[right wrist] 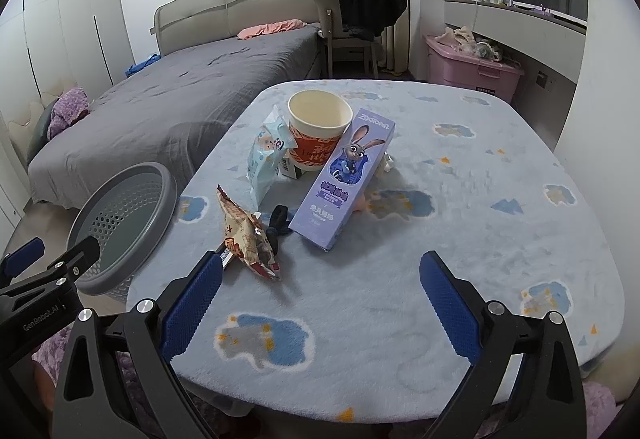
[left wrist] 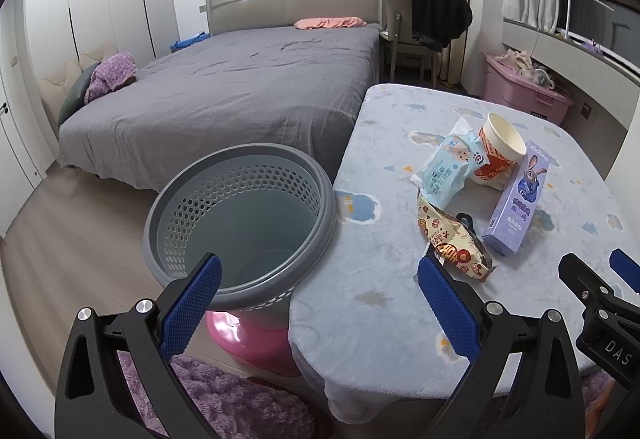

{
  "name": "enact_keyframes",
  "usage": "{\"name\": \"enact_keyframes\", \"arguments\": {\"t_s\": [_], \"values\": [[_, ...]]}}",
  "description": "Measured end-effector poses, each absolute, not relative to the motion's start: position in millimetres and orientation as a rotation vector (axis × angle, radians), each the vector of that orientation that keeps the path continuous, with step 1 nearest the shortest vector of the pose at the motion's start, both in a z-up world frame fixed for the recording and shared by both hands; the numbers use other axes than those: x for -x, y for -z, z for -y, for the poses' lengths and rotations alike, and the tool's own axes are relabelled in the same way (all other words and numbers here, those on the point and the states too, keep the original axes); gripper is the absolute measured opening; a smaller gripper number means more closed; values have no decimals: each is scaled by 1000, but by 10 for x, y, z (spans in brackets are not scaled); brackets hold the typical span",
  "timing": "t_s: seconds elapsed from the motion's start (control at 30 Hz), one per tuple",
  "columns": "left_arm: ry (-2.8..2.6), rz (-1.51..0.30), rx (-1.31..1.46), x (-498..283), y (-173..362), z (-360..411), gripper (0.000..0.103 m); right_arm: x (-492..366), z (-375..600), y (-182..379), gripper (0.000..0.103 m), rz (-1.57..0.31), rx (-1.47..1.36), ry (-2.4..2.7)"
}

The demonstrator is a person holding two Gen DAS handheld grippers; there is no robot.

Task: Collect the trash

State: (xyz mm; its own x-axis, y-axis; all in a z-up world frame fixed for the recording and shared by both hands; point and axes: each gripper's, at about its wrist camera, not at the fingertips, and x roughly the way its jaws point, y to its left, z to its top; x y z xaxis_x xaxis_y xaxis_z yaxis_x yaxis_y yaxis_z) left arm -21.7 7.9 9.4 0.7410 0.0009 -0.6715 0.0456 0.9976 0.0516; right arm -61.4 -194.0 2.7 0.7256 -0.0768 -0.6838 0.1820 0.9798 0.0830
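Observation:
On a table point(right wrist: 460, 239) covered with a pale blue patterned cloth lie a crumpled snack wrapper point(right wrist: 250, 245), a light blue wipes packet point(right wrist: 266, 159), a paper cup point(right wrist: 318, 131) with red print, and a long purple box point(right wrist: 348, 179) with a cartoon rabbit. A small dark item point(right wrist: 278, 225) rests beside the wrapper. The wrapper point(left wrist: 452, 243), packet point(left wrist: 450, 167), cup point(left wrist: 500, 151) and box point(left wrist: 518, 199) also show in the left wrist view. A grey perforated bin point(left wrist: 244, 219) stands left of the table. My left gripper point(left wrist: 320, 303) hovers open over the bin's rim and the table's edge. My right gripper point(right wrist: 320, 303) hangs open over bare cloth, holding nothing.
A grey bed point(left wrist: 240, 87) fills the space behind the bin. A chair point(left wrist: 412, 35) with dark clothes and a pink storage box point(left wrist: 524, 91) stand at the back. A pink stool point(left wrist: 256, 339) sits under the bin, with purple fluffy fabric point(left wrist: 224, 399) below.

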Motion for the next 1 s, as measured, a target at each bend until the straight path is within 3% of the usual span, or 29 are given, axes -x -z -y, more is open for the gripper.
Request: {"name": "enact_keyframes", "arguments": {"t_s": [1.0], "values": [[20, -723, -64, 303, -147, -120, 97, 719, 1888, -106, 94, -726, -146, 128]]}}
